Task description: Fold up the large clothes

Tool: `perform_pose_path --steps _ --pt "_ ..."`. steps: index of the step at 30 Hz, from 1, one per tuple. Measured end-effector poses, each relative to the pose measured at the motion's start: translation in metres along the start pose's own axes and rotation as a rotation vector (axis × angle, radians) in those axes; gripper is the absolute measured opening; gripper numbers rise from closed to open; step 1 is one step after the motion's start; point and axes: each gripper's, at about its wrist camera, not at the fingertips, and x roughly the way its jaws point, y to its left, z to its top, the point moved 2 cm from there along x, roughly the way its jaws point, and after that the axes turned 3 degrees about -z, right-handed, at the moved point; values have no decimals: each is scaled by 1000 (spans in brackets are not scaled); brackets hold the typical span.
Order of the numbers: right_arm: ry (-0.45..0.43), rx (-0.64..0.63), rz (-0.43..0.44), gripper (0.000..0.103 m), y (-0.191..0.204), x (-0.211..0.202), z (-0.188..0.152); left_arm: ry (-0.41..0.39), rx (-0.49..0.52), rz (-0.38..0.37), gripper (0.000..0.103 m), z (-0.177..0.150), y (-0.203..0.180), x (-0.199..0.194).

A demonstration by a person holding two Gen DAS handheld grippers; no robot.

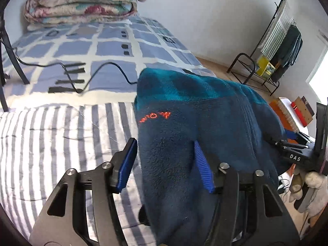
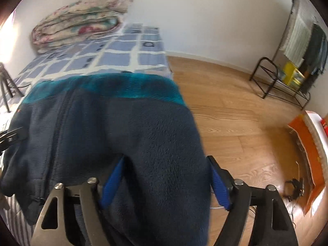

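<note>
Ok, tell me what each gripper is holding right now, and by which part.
Both hold the blue fleece jacket. The left gripper and right gripper each have thick fleece bunched between their fingers; which part of the garment cannot be told.

One fleece jacket (image 1: 205, 110), two tongs (image 1: 166, 164) (image 2: 166, 182), one folded quilt (image 1: 82, 4), one black cable (image 1: 92, 75), one metal rack (image 2: 280, 80)

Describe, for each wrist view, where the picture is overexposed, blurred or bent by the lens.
Left wrist view: the window at the right edge is blown out white; the bed's checked cover bows with fisheye curvature; the fleece jacket is fairly sharp. Right wrist view: glare washes out the upper left corner; the jacket's right edge is smeared; the floorboards curve.
</note>
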Motion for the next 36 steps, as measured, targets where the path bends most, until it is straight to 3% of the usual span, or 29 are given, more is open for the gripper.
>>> perform_pose_path --steps 9,18,25,36 --pt "-53 -13 -61 80 11 -33 1 -48 56 -6 58 -4 -17 -42" --pt "-151 39 -52 80 25 -103 -6 -152 161 -24 58 -17 -51 -134" --pt "-244 54 -15 80 43 -186 -27 -218 236 -29 58 -42 -74 -224" --pt "-325 19 -2 80 79 -345 -98 -288 296 -12 58 -111 -99 -391"
